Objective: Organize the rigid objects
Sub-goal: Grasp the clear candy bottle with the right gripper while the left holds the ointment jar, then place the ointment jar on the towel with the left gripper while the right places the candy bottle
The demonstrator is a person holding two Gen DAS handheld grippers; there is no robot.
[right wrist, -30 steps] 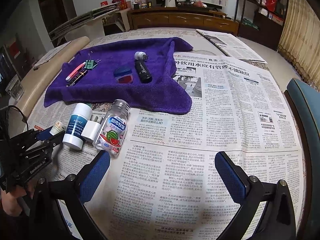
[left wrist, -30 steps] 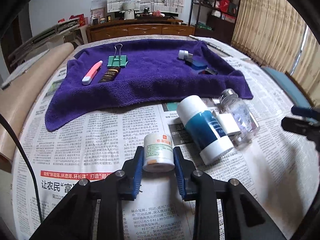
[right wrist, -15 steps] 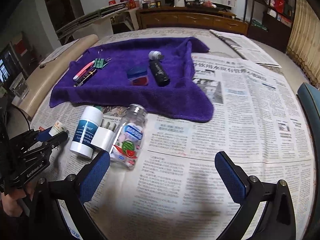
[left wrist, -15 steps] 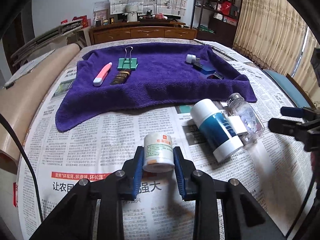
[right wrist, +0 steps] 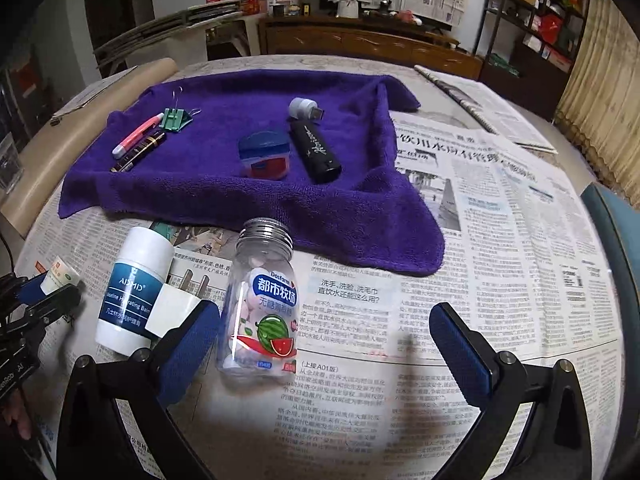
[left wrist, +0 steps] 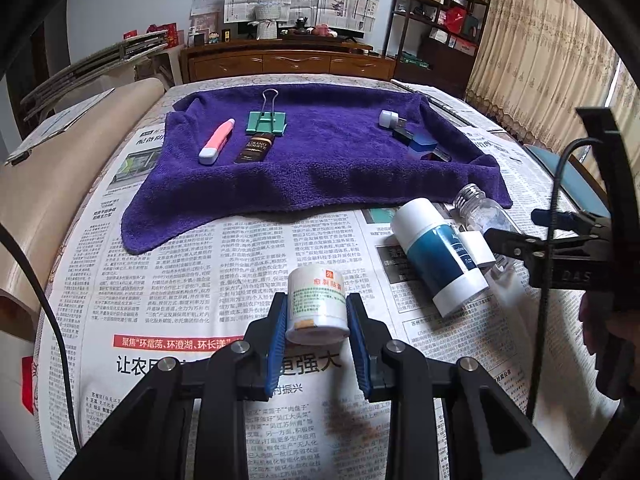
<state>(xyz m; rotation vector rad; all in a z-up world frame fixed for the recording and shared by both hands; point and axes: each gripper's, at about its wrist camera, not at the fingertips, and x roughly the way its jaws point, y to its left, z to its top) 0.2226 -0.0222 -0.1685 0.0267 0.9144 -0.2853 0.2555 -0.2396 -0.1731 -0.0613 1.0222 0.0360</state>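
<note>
My left gripper [left wrist: 316, 320] is shut on a small white ointment jar [left wrist: 317, 304] with a green label, held over the newspaper. My right gripper [right wrist: 324, 340] stands wide open just in front of a clear candy bottle [right wrist: 262, 300] with a silver cap; the bottle lies between the fingers, untouched. Left of the bottle lie a white and blue balm tube [right wrist: 130, 292] and a white charger plug [right wrist: 172, 312]. The purple towel [left wrist: 320, 168] farther back holds a pink pen [left wrist: 216, 142], a green binder clip [left wrist: 266, 122], a brown sachet [left wrist: 254, 148], a black tube [right wrist: 316, 152] and a blue tin [right wrist: 264, 154].
Newspaper [right wrist: 500, 240] covers the whole table. A tan roll [left wrist: 60, 168] runs along the left edge. A blue chair back [right wrist: 616, 240] stands at the right edge. A wooden sideboard [left wrist: 288, 62] and shelves line the far wall.
My right gripper has moved in toward the candy bottle, which now lies between its open fingers. The left gripper keeps the jar and has barely shifted.
</note>
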